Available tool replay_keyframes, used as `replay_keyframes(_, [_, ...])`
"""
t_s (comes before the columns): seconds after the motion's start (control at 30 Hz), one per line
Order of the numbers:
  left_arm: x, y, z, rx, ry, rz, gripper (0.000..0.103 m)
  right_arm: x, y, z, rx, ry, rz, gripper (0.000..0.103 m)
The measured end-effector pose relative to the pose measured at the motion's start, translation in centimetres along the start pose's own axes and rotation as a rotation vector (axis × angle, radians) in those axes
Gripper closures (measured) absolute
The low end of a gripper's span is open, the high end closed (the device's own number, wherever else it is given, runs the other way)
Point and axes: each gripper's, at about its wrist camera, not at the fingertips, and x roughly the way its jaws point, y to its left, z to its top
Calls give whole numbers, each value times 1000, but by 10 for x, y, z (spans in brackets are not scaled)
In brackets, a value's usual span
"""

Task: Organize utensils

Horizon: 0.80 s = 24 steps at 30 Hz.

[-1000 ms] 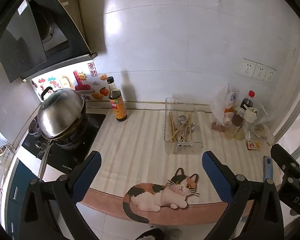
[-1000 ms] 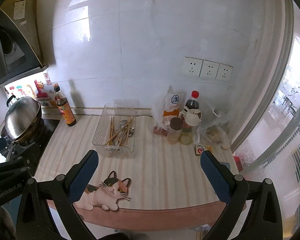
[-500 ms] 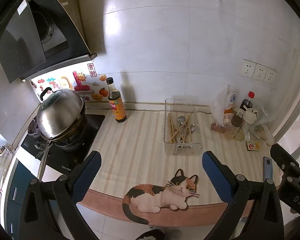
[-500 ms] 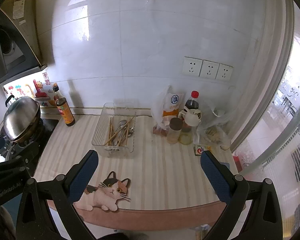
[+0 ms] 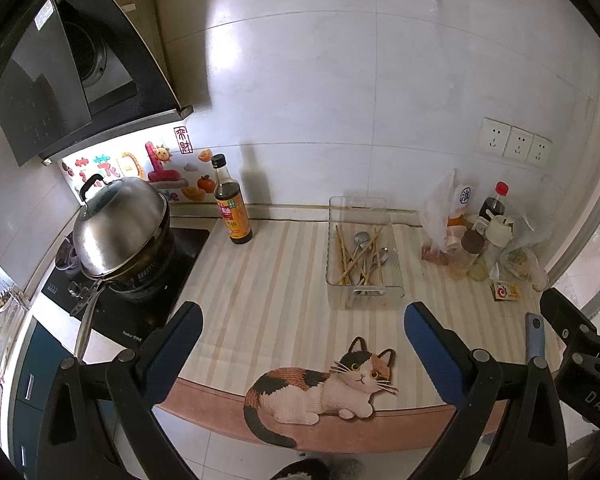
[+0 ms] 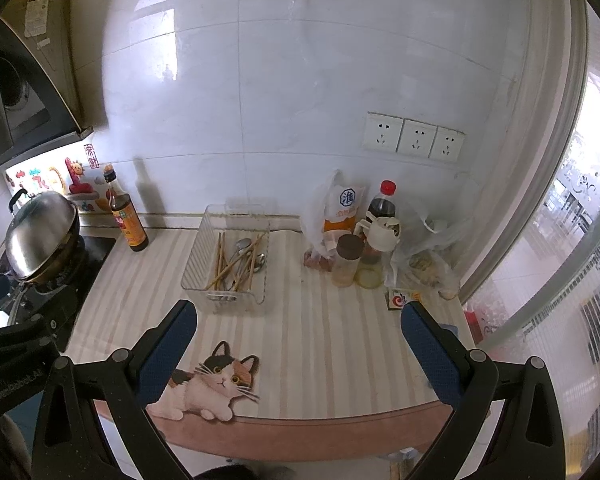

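A clear plastic bin (image 5: 396,240) (image 6: 194,256) stands on the striped counter near the back wall. It holds several wooden chopsticks (image 5: 342,254) (image 6: 220,258) and metal spoons (image 5: 362,240) (image 6: 243,246) mixed together. My left gripper (image 5: 302,338) is open and empty, held above the counter's front edge, well short of the bin. My right gripper (image 6: 298,336) is open and empty at the same height, in front of the bin and to its right.
A soy sauce bottle (image 5: 231,208) (image 6: 126,216) stands left of the bin. A lidded wok (image 5: 120,230) sits on the black hob at far left. Bottles, jars and plastic bags (image 6: 364,240) crowd the back right. A cat picture (image 5: 324,388) marks the mat's front edge.
Both views have drifted back and slightly up from the counter. The bin and its utensils have not moved. Both grippers stay open.
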Motion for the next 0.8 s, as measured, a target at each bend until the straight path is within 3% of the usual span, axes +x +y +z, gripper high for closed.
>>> replay_keyframes(0.8, [1, -2, -5, 6, 0, -4, 0, 2, -13, -3, -8, 12, -3, 0])
